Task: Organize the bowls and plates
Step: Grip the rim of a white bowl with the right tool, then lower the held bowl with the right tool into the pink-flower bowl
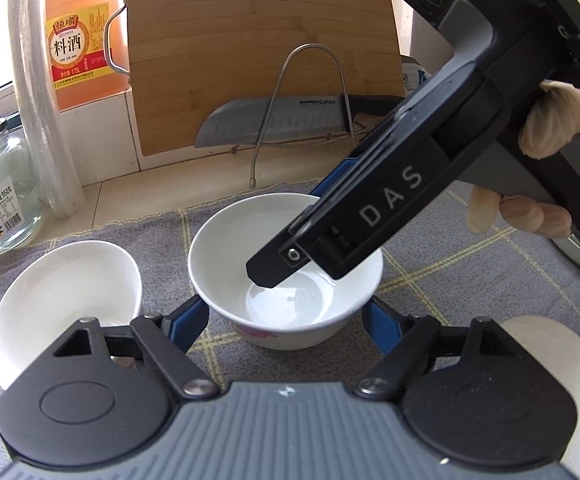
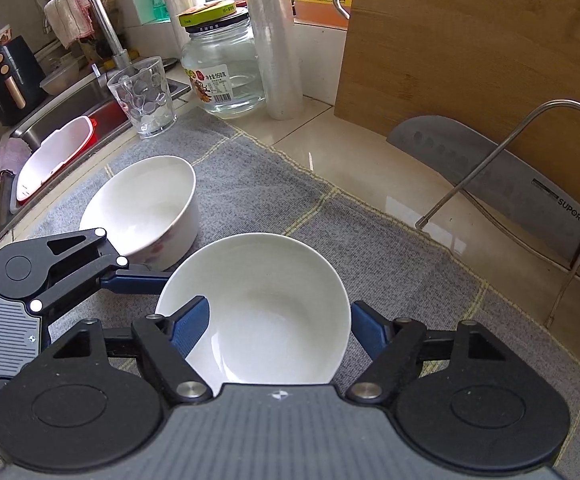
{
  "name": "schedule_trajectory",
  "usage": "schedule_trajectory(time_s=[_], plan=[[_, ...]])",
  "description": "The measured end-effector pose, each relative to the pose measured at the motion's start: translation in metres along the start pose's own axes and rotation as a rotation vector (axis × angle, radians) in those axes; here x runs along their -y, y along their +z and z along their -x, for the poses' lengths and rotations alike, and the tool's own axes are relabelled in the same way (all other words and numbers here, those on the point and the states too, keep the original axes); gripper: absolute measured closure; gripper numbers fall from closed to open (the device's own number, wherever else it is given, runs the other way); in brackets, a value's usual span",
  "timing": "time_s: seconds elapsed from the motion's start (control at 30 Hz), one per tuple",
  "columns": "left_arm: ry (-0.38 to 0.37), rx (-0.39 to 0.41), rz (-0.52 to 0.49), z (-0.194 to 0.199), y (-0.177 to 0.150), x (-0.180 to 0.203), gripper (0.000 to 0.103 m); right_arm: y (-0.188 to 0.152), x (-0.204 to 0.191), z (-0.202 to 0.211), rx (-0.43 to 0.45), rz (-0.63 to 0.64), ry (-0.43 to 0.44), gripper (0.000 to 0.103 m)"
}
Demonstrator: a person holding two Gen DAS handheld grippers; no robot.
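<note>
A white bowl with a pink pattern [image 1: 286, 272] stands on the grey cloth [image 1: 469, 256] between the spread fingers of my left gripper [image 1: 286, 320]. My right gripper [image 1: 274, 276] reaches into that bowl from the upper right, one finger inside and one outside the far rim. In the right wrist view the bowl [image 2: 258, 312] sits between my right gripper's [image 2: 278, 324] wide-apart fingers, with the left finger inside it. A second white bowl [image 1: 70, 304] stands to the left, also in the right wrist view [image 2: 146, 212]. A third white bowl [image 1: 561, 380] shows at the lower right.
A bamboo cutting board [image 1: 258, 48] leans at the back with a cleaver [image 1: 274, 120] in a wire rack [image 1: 309, 92]. A glass jar [image 2: 226, 72], a drinking glass [image 2: 144, 96], a cooking wine jug [image 1: 86, 32] and a sink [image 2: 62, 120] lie to the left.
</note>
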State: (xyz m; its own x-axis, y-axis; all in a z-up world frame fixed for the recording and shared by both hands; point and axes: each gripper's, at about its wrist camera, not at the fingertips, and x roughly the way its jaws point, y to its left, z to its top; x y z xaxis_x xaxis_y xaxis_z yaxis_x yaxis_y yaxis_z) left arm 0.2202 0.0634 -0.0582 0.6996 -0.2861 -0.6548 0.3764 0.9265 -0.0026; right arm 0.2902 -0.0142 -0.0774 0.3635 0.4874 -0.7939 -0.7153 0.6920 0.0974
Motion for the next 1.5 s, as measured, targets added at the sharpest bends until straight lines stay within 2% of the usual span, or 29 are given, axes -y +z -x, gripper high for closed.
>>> schedule_trajectory(time_s=[0.67,1.1,1.5], plan=[[-0.028,-0.030,-0.057,0.010,0.003,0.006,0.020,-0.004,-0.001,0.017,-0.002,-0.081,0.050,0.022],[-0.069,-0.015,-0.091,0.044,0.011,0.018,0.020,-0.017,-0.024,0.058,0.064,-0.097,0.017,0.022],[-0.126,0.019,-0.150,0.078,0.005,0.040,0.020,-0.047,-0.046,0.097,0.129,-0.149,-0.041,0.022]])
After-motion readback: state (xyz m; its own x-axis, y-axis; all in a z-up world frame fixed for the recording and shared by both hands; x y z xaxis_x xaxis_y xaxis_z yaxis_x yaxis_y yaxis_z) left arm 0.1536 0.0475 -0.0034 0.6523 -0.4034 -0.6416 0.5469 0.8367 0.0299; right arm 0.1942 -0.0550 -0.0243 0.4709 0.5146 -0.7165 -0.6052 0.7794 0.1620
